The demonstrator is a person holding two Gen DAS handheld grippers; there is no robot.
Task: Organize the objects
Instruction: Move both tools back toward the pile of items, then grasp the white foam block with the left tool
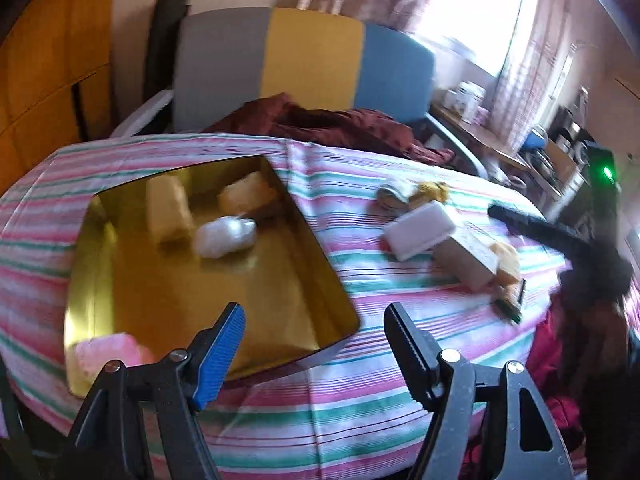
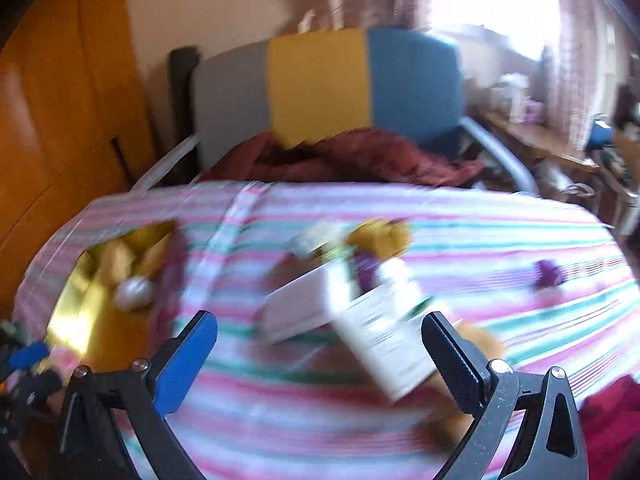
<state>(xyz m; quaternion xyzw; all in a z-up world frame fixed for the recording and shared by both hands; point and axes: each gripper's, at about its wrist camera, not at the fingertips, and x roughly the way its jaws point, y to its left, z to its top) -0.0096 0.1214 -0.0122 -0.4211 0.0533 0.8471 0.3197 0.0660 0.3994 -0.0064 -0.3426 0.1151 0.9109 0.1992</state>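
From your left gripper (image 1: 314,330), spread wide and holding nothing, you see a gold tray (image 1: 280,280) just ahead on the striped cloth (image 1: 360,420), with a white ball (image 1: 225,236) and yellow blocks (image 1: 168,210) inside. A white box (image 1: 418,232) lies off to the right. Your right gripper (image 2: 320,340) is wide and empty too; a blurry white carton (image 2: 384,344) sits right between its fingers.

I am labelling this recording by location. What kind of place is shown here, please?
Most likely a lived-in room at home. A table under a striped cloth holds a gold tray, behind it stands an upholstered chair, and a curtained window lights a cluttered side shelf.
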